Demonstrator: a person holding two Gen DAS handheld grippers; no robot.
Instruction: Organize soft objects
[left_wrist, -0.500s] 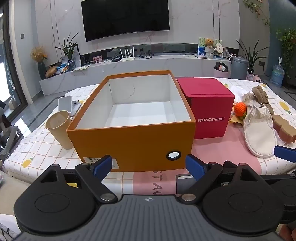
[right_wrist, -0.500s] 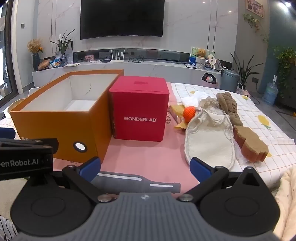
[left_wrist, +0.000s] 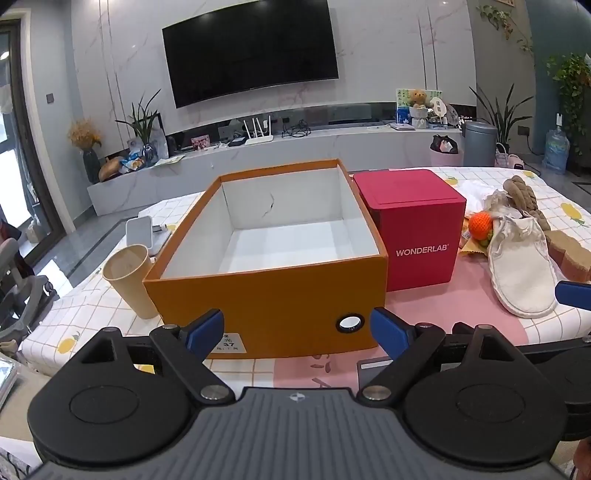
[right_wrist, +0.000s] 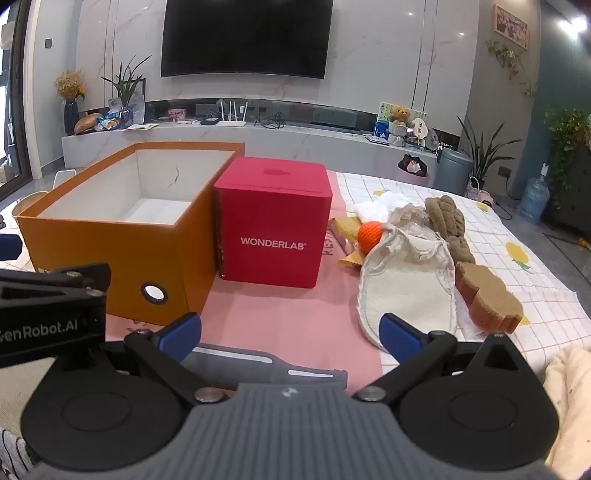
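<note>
- Left gripper (left_wrist: 297, 328): jaws spread wide, nothing between them; it faces the open orange box (left_wrist: 266, 295).
- Right gripper (right_wrist: 290, 334): jaws spread wide, holding nothing.
- Soft things lie right of the red WONDERLAB box (right_wrist: 271, 225): cream mitt (right_wrist: 406, 291), orange ball (right_wrist: 370, 235), brown sponge (right_wrist: 487, 299), brown knotted cloth (right_wrist: 445, 218).

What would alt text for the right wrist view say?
An open right gripper holding nothing faces an empty orange box, a red cube, and soft items including a cream mitt, orange ball and sponge.
</note>
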